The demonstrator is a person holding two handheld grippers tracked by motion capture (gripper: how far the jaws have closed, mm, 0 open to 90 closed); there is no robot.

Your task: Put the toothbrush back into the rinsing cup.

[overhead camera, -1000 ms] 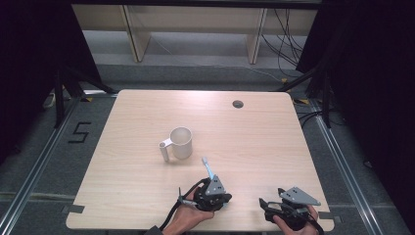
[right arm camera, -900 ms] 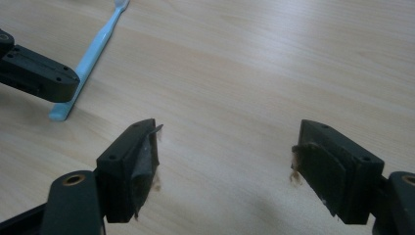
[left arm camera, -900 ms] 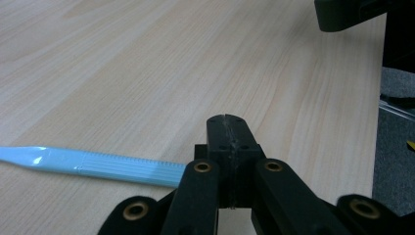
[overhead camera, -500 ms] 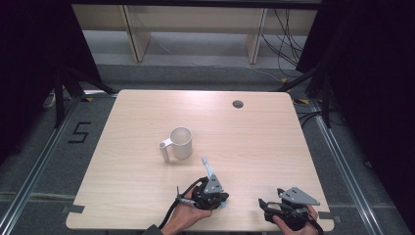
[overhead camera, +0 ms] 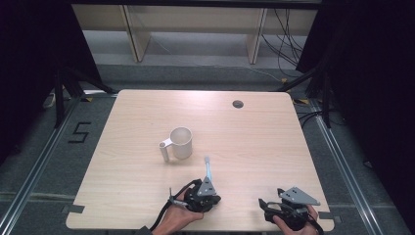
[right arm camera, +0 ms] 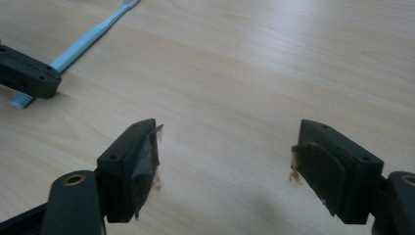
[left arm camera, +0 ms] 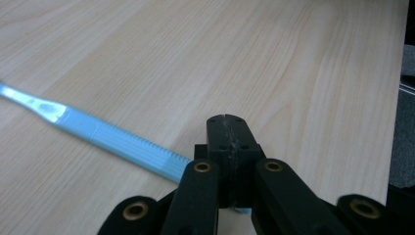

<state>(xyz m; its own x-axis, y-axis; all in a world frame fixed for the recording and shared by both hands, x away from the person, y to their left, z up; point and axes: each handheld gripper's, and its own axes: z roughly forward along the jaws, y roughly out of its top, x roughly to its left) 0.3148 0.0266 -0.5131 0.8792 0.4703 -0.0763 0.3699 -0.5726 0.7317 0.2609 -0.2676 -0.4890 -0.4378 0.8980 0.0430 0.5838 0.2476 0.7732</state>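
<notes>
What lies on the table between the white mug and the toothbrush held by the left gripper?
Nothing: in the high view, bare table separates the mug from the toothbrush tip.

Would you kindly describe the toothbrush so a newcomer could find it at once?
On the wooden table, look near the front edge, just right of the white mug. The light blue toothbrush lies flat there, its handle end under the shut left claw; it is the only blue, slender item.

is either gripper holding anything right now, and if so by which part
The left gripper is shut on the light blue toothbrush, gripping it near the handle end, brush head pointing away. The right gripper is open over bare table, holding nothing.
</notes>
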